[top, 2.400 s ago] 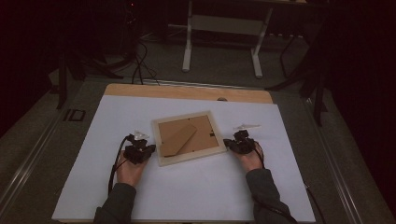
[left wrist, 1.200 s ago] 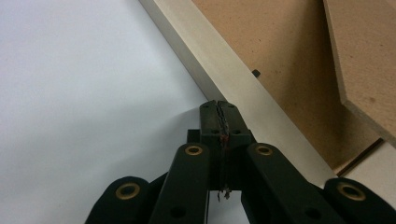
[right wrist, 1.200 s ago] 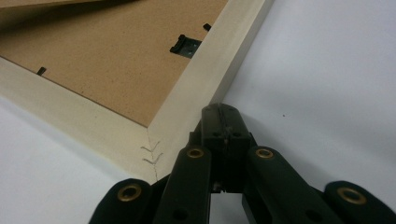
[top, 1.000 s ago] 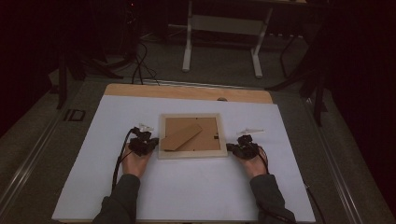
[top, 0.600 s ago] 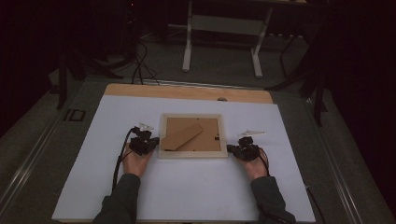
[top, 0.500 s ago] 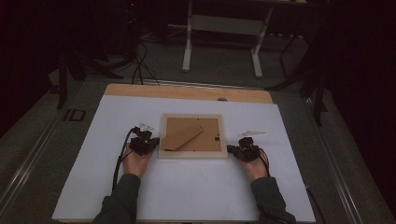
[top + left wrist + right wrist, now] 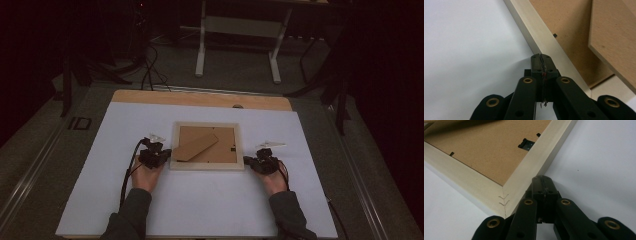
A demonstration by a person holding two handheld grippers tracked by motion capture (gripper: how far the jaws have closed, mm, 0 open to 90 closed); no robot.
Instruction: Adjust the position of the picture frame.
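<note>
Pale wood marks out the rectangular picture frame (image 7: 207, 146), which lies face down near the middle of the white-covered worktop (image 7: 200, 205), its brown fibreboard back up and a brown easel stand (image 7: 196, 146) slanting across it. From the high view we have the left hand-held gripper (image 7: 159, 155) against the frame's left edge and the right hand-held gripper (image 7: 256, 162) at its near right corner, so the frame sits between the two. We judge that the tips bracket it this way to nudge or square it on the sheet, not to lift it.

Along the left hand-held gripper (image 7: 541, 61) we see the jaws clenched together with nothing between them, the tip touching or just beside the pale rail of the frame (image 7: 544, 40); the stand's raised board (image 7: 614, 37) lies beyond the rail.

Along the right hand-held gripper (image 7: 543, 185) the jaws are likewise clenched and empty, the tip just beside the frame's outer edge (image 7: 536, 160) close to the mitred corner. A small black metal hanger clip (image 7: 526, 144) sits on the backing beyond.
</note>
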